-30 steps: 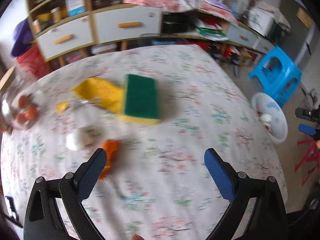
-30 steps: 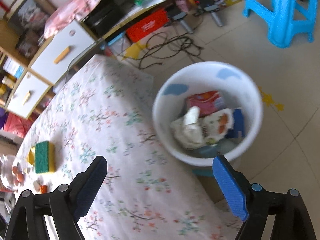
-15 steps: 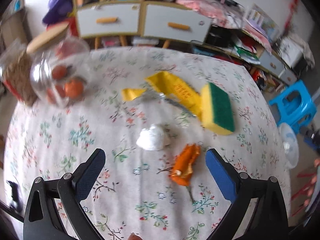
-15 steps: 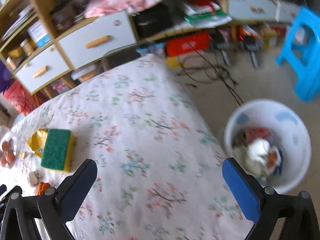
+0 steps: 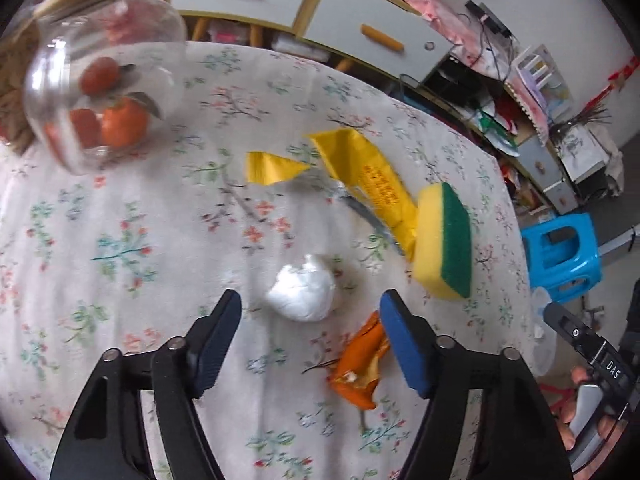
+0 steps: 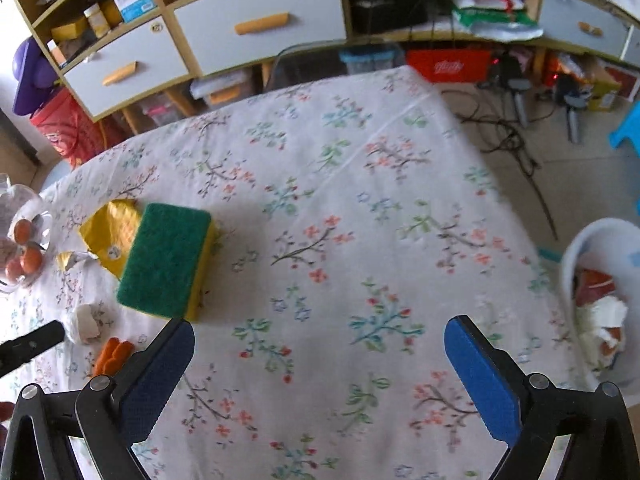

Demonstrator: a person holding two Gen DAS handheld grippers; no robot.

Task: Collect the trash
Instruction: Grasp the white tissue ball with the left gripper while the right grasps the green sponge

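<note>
A crumpled white tissue (image 5: 303, 292) lies on the floral tablecloth just beyond my left gripper (image 5: 311, 312), whose jaws are closing with the tissue lined up between them and no pad touching it. An orange peel (image 5: 360, 364) lies by the right finger. A torn yellow wrapper (image 5: 360, 172) and a green-and-yellow sponge (image 5: 446, 246) sit farther off. My right gripper (image 6: 320, 342) hangs wide open over bare cloth, with the sponge (image 6: 166, 260), wrapper (image 6: 108, 232), tissue (image 6: 84, 324) and peel (image 6: 114, 354) to its left. The white trash bin (image 6: 576, 256) stands off the table's right edge, holding rubbish.
A glass jar of orange fruit (image 5: 100, 92) stands at the table's far left. A blue stool (image 5: 560, 256) is on the floor to the right. A shelf unit with drawers (image 6: 256, 24) and cables on the floor lie behind the table.
The left gripper swung left and lower over the tissue and its jaws narrowed. The right gripper swept from above the bin back over the table, opening to full width.
</note>
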